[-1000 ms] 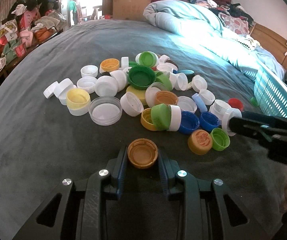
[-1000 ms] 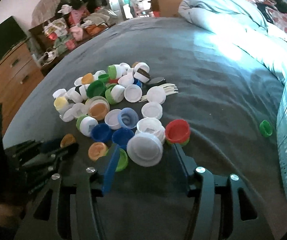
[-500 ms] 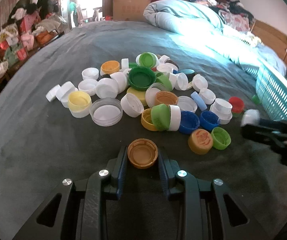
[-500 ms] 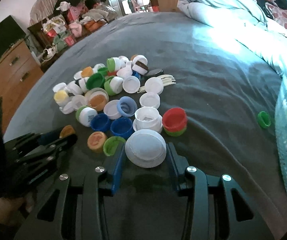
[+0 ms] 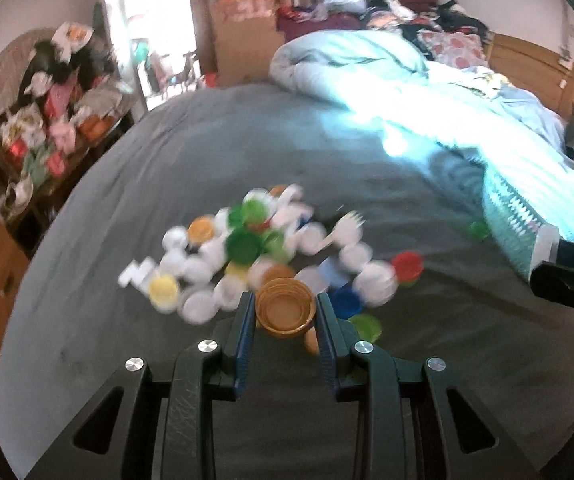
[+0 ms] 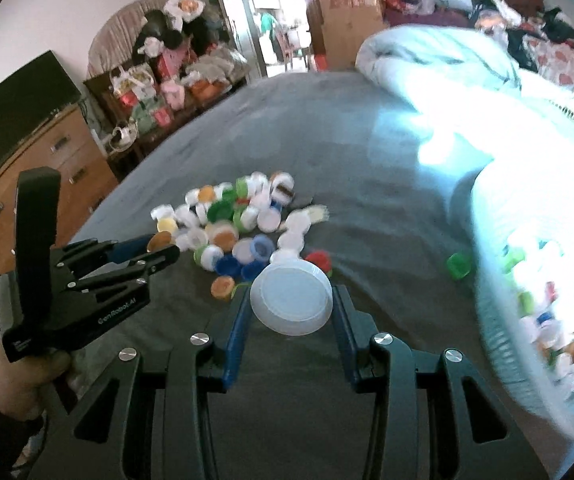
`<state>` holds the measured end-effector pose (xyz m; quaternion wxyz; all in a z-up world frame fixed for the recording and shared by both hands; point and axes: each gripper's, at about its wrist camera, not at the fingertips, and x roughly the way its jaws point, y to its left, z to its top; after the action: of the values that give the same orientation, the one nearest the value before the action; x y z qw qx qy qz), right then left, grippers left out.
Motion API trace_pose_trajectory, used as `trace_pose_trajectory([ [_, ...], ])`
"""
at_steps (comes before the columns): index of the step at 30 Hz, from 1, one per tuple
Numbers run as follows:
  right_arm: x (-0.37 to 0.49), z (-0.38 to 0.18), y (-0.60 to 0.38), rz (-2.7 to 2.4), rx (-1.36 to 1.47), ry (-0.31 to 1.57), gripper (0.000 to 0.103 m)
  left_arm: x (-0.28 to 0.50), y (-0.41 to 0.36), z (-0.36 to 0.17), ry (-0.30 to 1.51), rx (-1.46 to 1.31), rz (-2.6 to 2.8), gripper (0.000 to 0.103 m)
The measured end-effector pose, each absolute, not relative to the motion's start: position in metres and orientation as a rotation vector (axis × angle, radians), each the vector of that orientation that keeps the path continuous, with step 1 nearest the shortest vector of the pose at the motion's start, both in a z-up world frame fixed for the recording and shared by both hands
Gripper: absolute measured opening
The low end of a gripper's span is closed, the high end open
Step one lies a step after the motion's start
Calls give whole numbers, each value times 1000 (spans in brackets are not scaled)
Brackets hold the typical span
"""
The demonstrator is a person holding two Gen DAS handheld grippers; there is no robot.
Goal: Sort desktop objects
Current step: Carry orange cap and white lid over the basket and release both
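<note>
Both hand-held grippers are now off the bed with a catch each. A second ago the left hand-held gripper (image 5: 285, 314) sat low at the near edge of the cap pile (image 5: 271, 256), its jaws already about an orange cap (image 5: 285, 312); the cap is now clamped between the blue pads, open side toward the camera, and the pile looks smaller and lower in frame, so the lift is done. The right hand-held gripper (image 6: 291, 304) a second ago stood wider around a white lid (image 6: 291, 298); its jaws have just been closing, and the lid is now pinched between the pads, tilted, clear of the grey bed cover (image 6: 327, 128). Judgement: two pieces are secured and the next step is carrying them to a sorting place. The teal basket (image 6: 535, 288) at the right edge, already holding mixed caps, is the likely target, and the right gripper is closer to it. Remaining caps lie bunched mid-bed: white, green, blue, orange, a red cap (image 5: 408, 265) at the right fringe, and a pale plastic fork (image 5: 343, 228) on the far side. One green cap (image 6: 459, 265) lies alone near the basket wall. A crumpled blue duvet (image 5: 387, 76) lies beyond. Nothing stands between the grippers and the basket, though the two grippers are close enough to cross paths. Motion blur hides fine detail.
</note>
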<state>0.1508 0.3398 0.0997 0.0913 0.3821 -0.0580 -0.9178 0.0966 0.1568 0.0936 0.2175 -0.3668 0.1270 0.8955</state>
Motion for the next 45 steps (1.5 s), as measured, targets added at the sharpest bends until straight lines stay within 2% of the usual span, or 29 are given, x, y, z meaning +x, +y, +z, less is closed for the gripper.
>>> trace_pose_trajectory([
  [19,192,172,492,-3021,988,-256,36,153,348,186,596,-716,2305,31],
  [30,212,170,537,-3058,998,-349,36,169,427,186,678,-728,2181,31],
  [45,217,160,552,-3050,1018,-397,36,179,459,174,755,-727,2139,31],
])
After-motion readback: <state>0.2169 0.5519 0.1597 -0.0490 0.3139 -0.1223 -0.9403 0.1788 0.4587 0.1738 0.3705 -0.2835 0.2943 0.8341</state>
